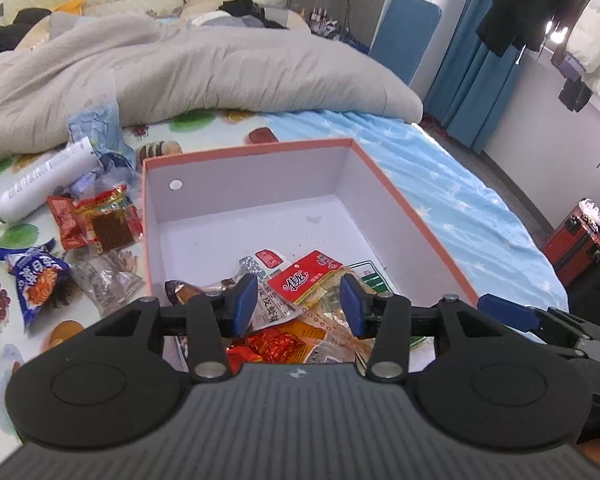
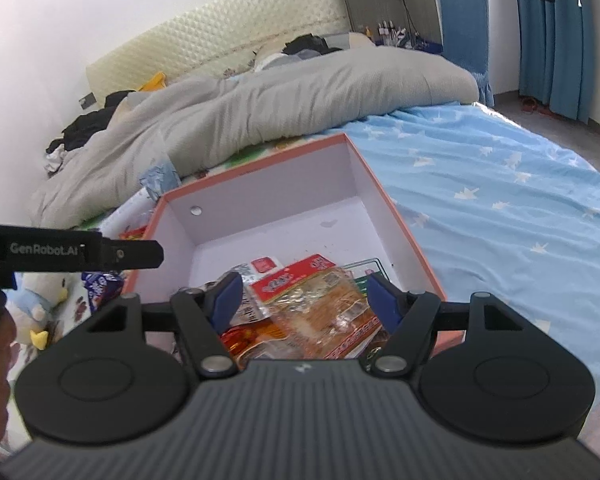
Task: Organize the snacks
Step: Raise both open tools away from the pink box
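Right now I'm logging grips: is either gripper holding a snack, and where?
Nothing held. Left gripper and right gripper are open above the snacks in the box.

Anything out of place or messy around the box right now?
Yes. Several snack packets still lie loose on the bed left of the box, mixed with a white tube and a crumpled blue wrapper. Dark crumbs speckle the box floor.

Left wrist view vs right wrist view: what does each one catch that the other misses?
Left wrist only: the white bottle, the red snack packets and the blue snack bag lying loose on the bed left of the box, plus a red suitcase on the floor.
Right wrist only: a plush toy at the left edge.
Both: the open box with packets piled at its near end, and the grey duvet.
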